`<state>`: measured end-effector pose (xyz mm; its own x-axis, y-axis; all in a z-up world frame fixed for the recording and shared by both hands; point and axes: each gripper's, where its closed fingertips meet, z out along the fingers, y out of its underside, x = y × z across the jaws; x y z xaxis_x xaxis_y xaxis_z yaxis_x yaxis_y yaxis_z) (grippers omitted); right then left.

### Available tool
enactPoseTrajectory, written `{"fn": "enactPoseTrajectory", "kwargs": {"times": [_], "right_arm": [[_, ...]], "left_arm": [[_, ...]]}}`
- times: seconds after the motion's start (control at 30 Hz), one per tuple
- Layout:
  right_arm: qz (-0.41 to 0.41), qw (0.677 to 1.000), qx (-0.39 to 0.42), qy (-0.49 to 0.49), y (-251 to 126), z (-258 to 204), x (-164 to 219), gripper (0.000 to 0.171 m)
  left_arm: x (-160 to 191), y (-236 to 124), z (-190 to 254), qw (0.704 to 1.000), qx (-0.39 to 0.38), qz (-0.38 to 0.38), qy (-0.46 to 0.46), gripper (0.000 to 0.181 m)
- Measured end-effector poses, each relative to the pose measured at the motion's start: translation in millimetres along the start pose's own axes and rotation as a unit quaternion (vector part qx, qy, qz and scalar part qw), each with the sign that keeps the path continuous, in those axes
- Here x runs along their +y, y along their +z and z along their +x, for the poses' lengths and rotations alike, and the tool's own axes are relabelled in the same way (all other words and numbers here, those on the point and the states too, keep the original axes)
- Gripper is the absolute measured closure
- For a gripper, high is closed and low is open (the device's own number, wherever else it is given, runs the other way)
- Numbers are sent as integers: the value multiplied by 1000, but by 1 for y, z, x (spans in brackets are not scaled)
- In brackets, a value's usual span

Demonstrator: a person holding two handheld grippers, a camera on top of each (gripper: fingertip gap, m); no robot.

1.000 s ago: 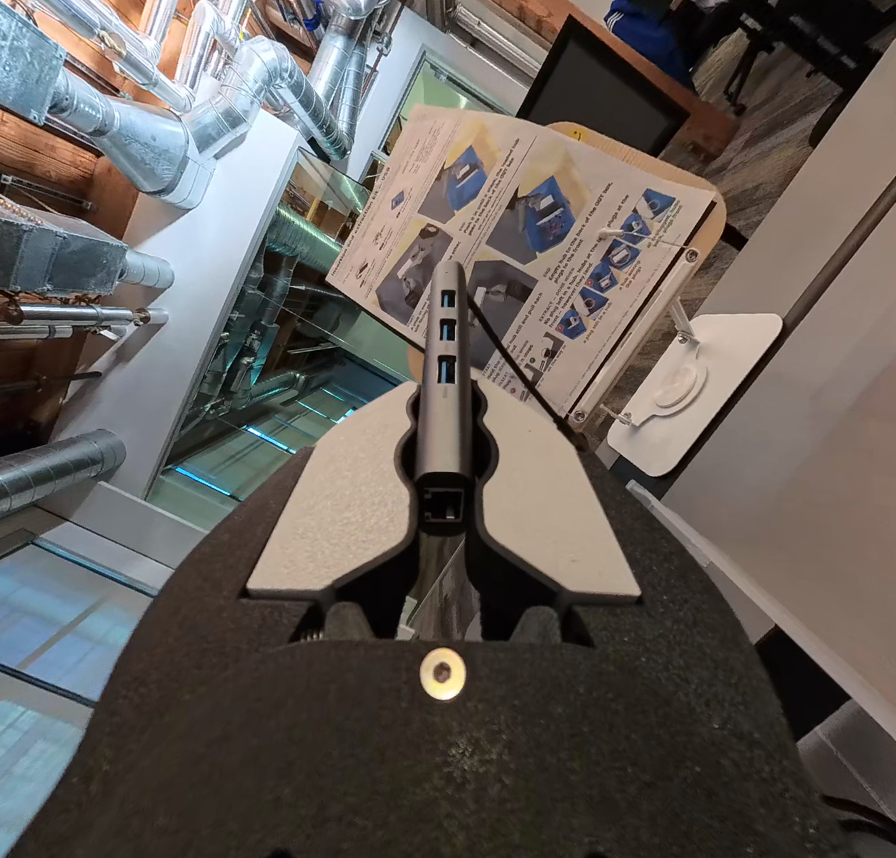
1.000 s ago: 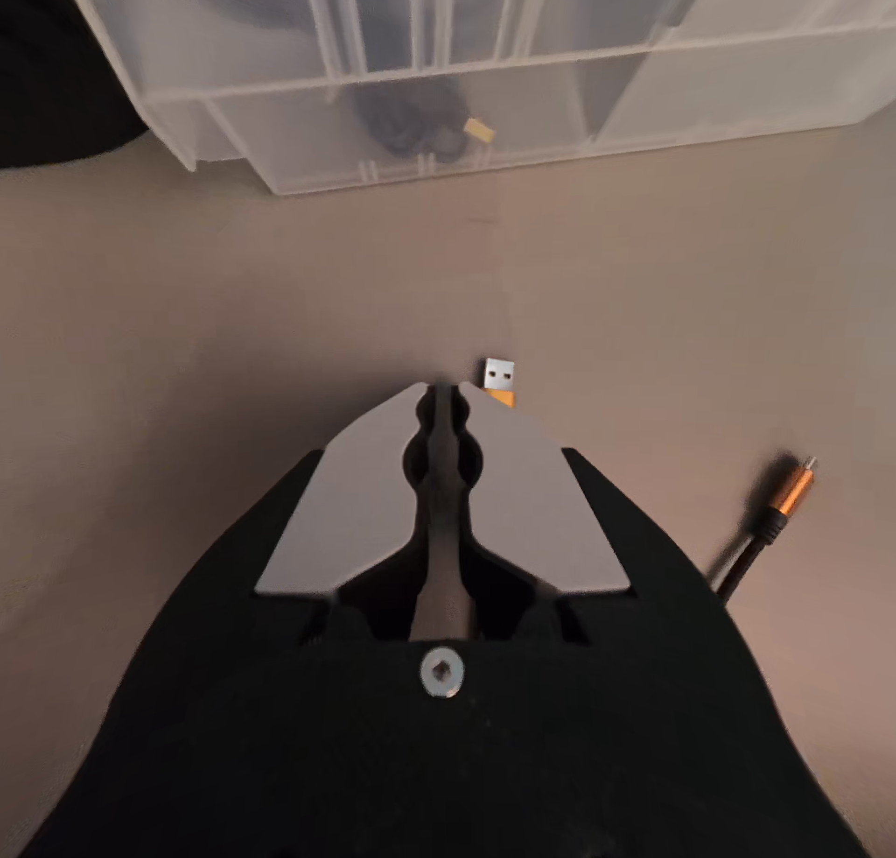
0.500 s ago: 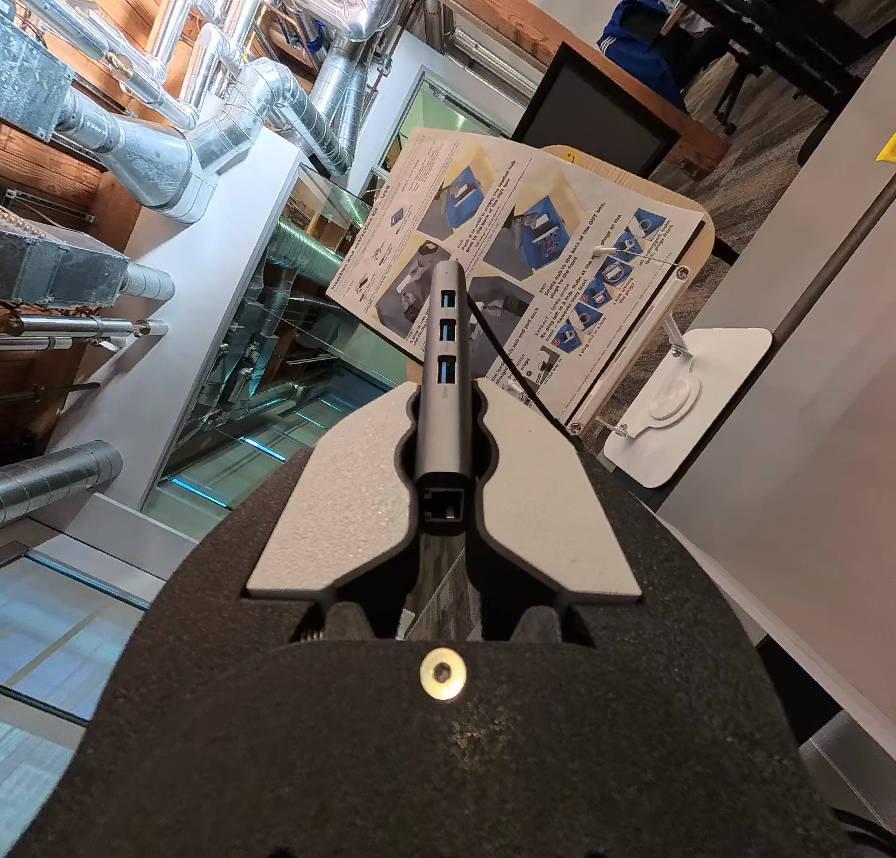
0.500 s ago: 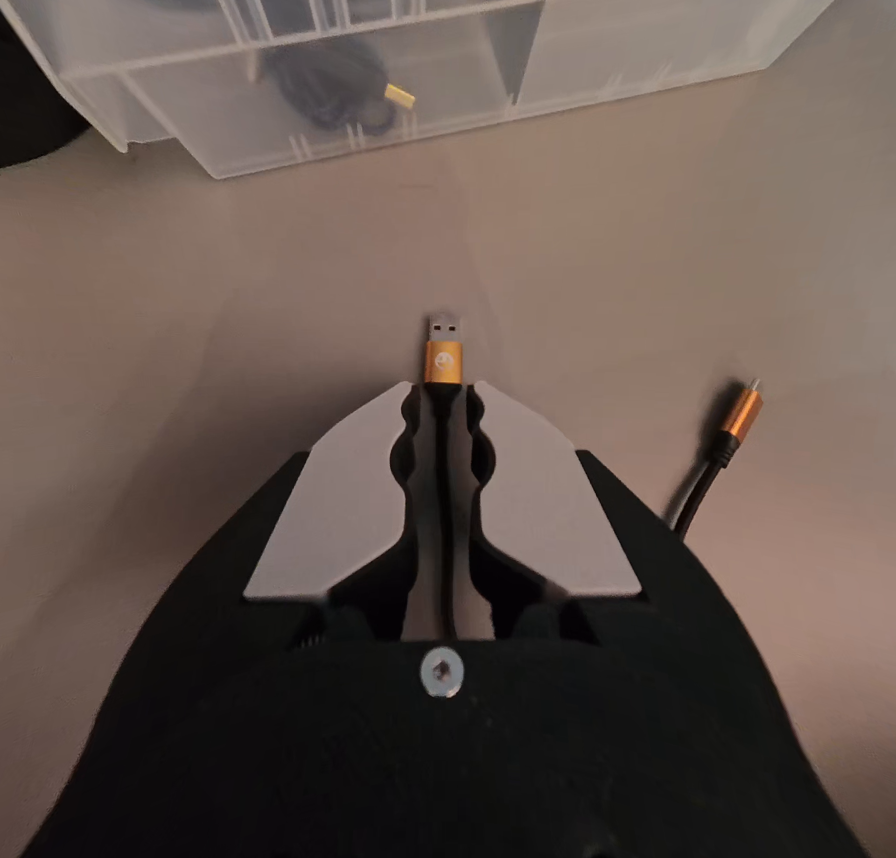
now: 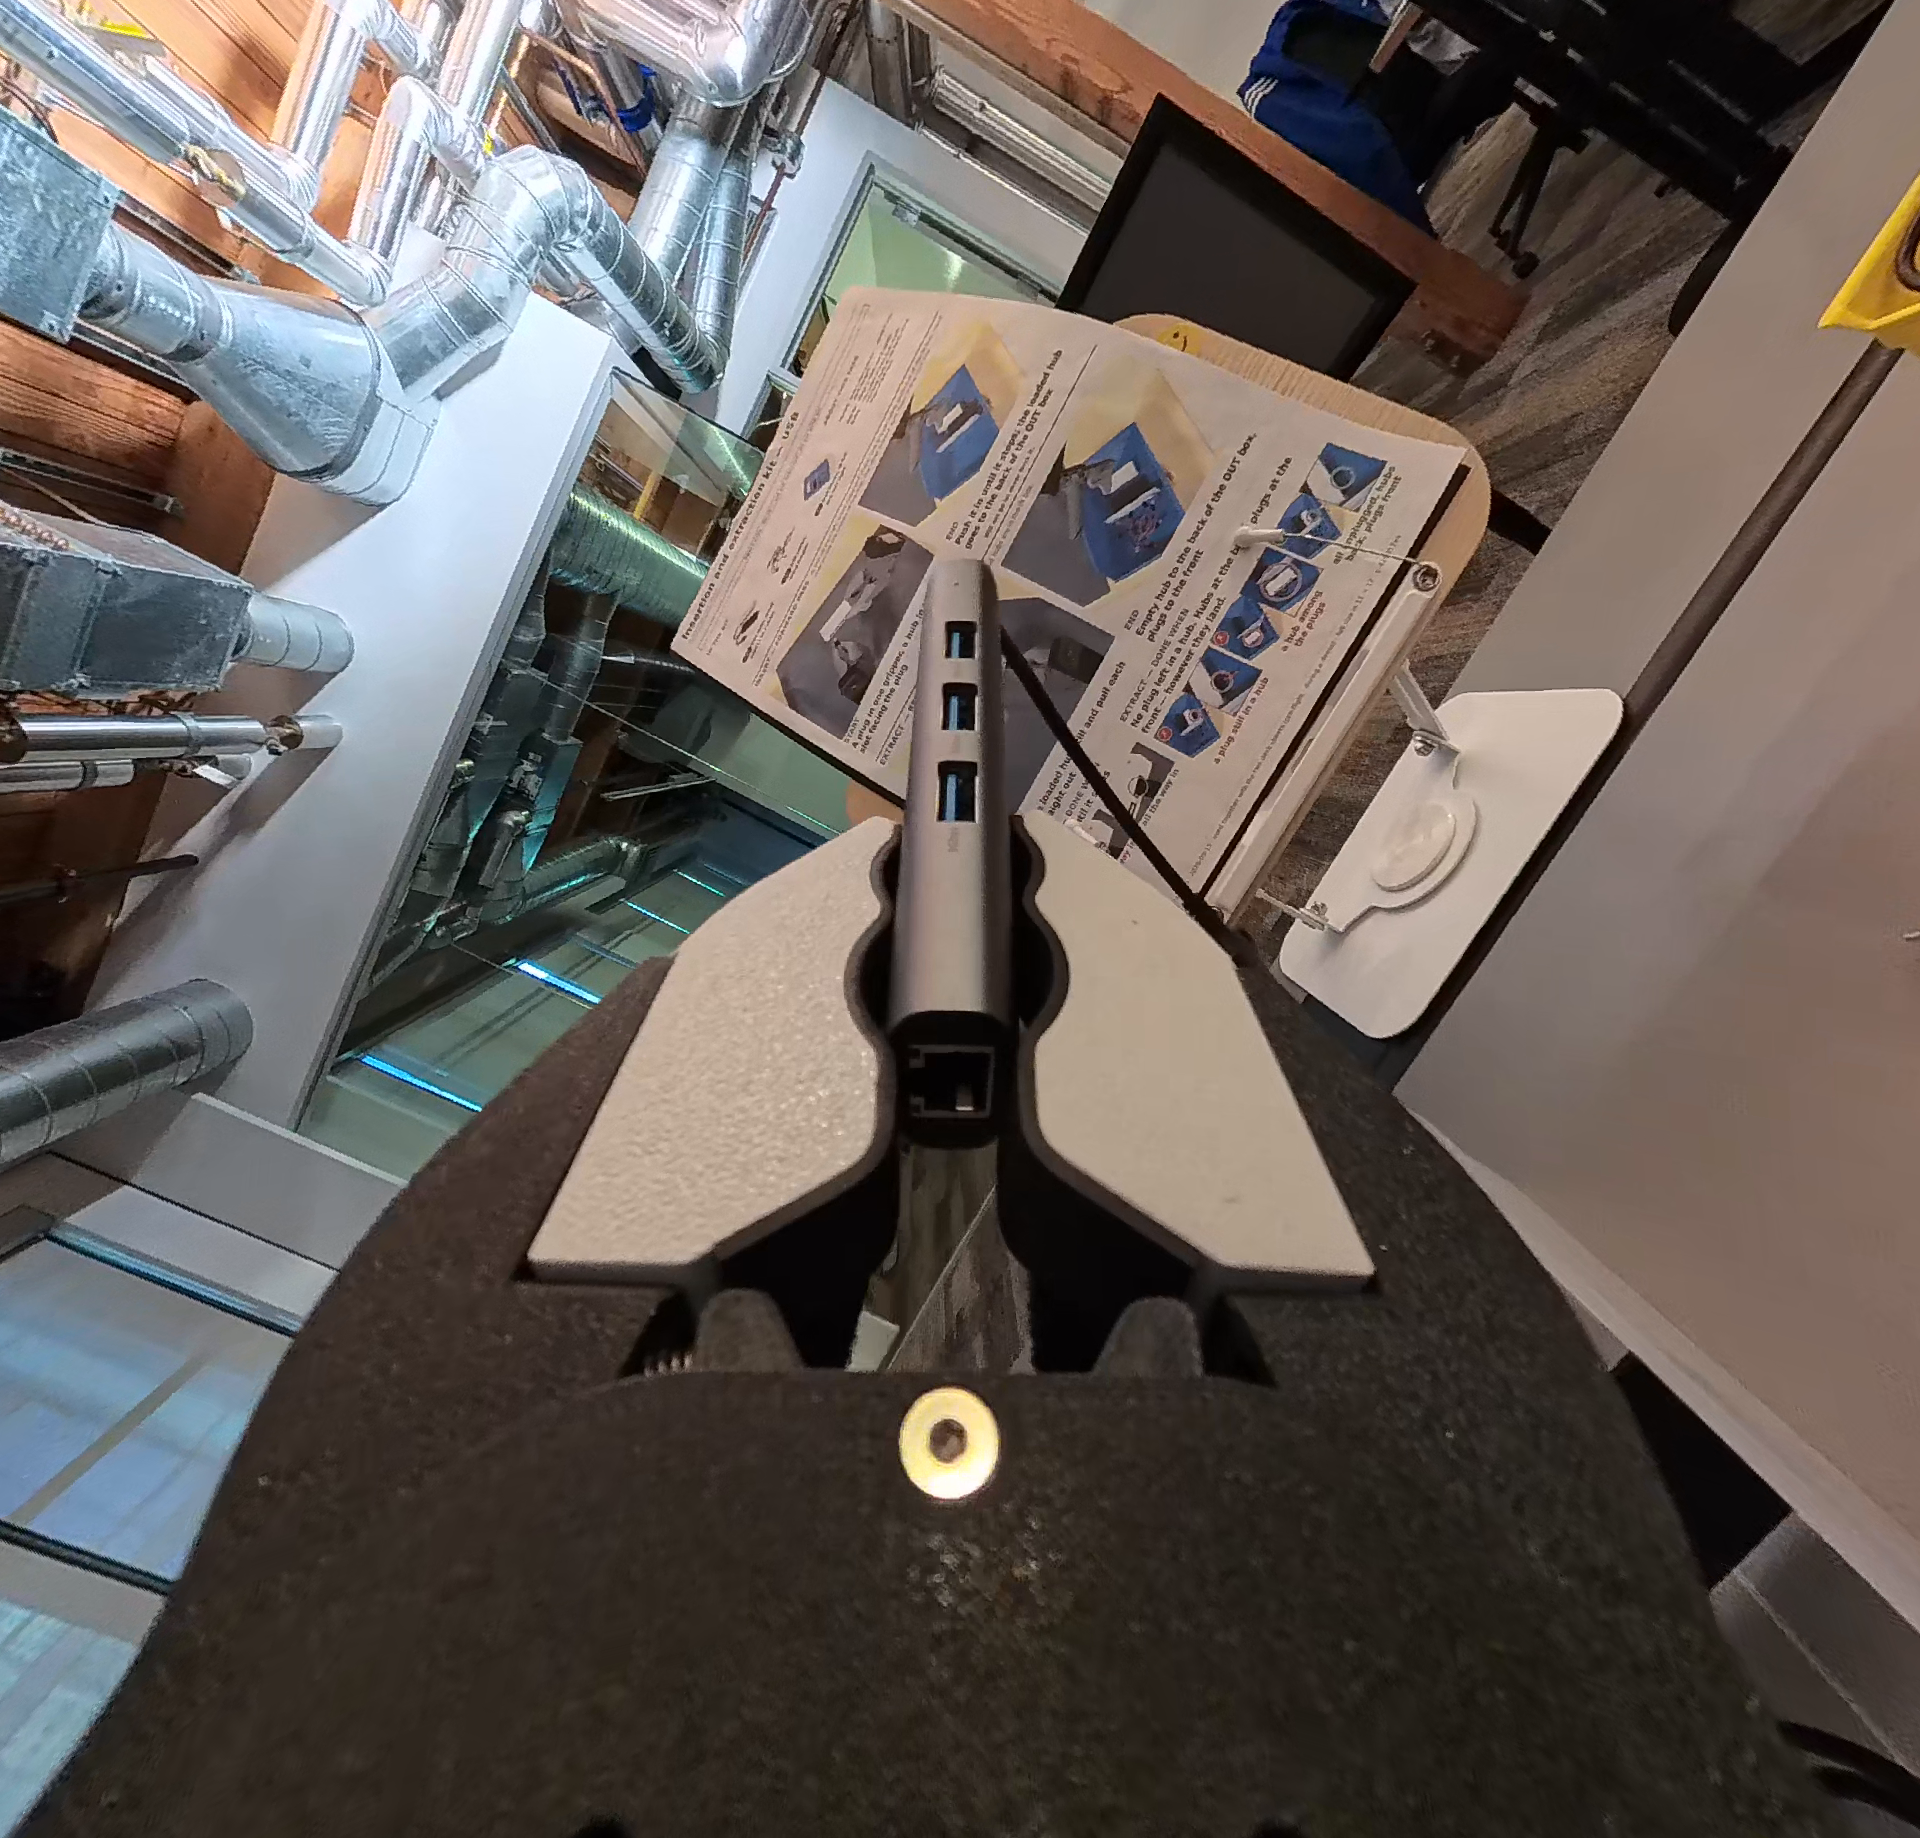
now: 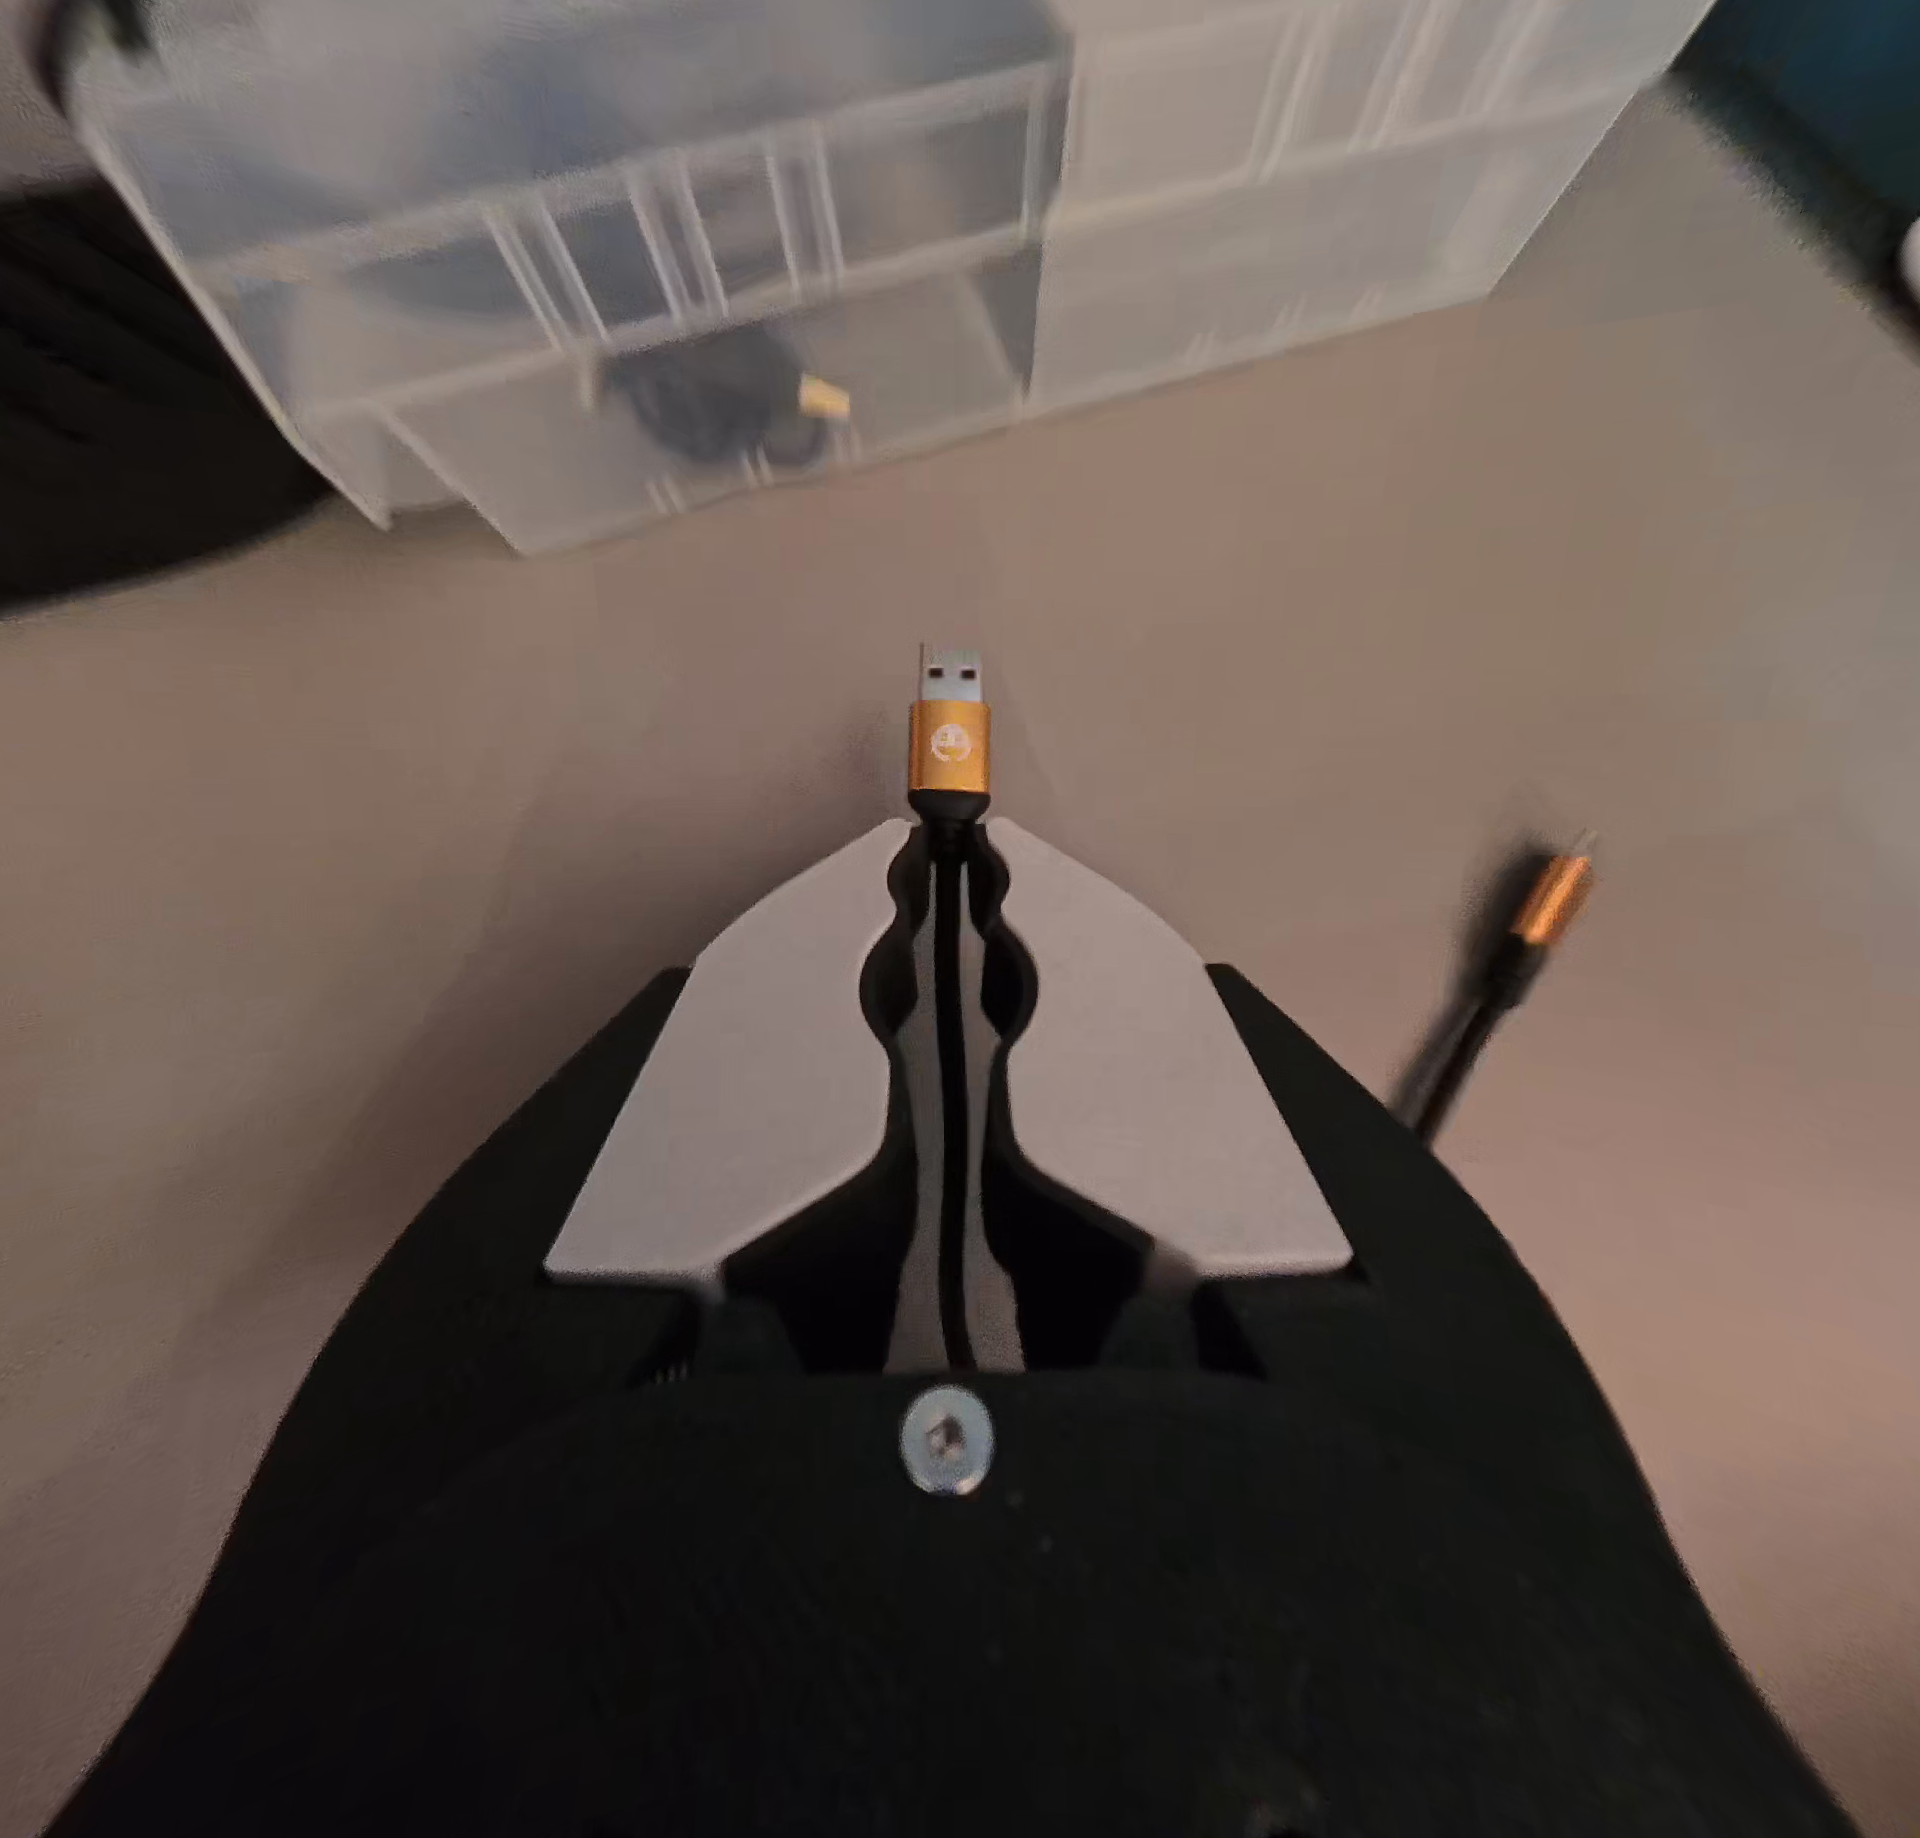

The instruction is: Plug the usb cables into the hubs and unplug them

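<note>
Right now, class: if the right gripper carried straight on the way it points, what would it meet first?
Probably the clear plastic bin. The right gripper, shut on the USB cable, points across bare table toward it, so the plug would touch first. Depth and tilt are unclear.

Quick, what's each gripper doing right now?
Left gripper: shut on the grey hub.
Right gripper: shut on the orange-plugged USB cable.

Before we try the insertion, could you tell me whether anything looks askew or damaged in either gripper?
Nothing stands out. The left gripper holds the hub straight along its fingers, its three ports showing and empty. The right gripper is shut on the cable just behind the orange plug, which points straight ahead.
</note>
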<state>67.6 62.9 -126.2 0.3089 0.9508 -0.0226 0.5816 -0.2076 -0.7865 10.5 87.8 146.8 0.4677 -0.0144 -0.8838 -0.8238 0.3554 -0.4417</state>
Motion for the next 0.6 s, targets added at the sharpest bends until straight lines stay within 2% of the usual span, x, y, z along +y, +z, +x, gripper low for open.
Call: {"fn": "enactPoseTrajectory", "kwargs": {"times": [0.13, 0.4, 0.5, 0.6], "right_arm": [[67, 997, 36, -34, -55, 9, -51, 163], [98, 987, 93, -84, -163, 18, -113, 163], [89, 984, 123, -92, -186, 15, -125, 163], [82, 982, 146, -88, -190, 10, -125, 163]], "left_arm": [[-2, 1, 6, 1000, 11, 3, 8, 165], [-2, 17, 38, 999, 27, -19, 44, 165], [-5, 22, 53, 997, 29, -25, 68, 165], [-8, 26, 72, 995, 44, -27, 86, 165]]}}
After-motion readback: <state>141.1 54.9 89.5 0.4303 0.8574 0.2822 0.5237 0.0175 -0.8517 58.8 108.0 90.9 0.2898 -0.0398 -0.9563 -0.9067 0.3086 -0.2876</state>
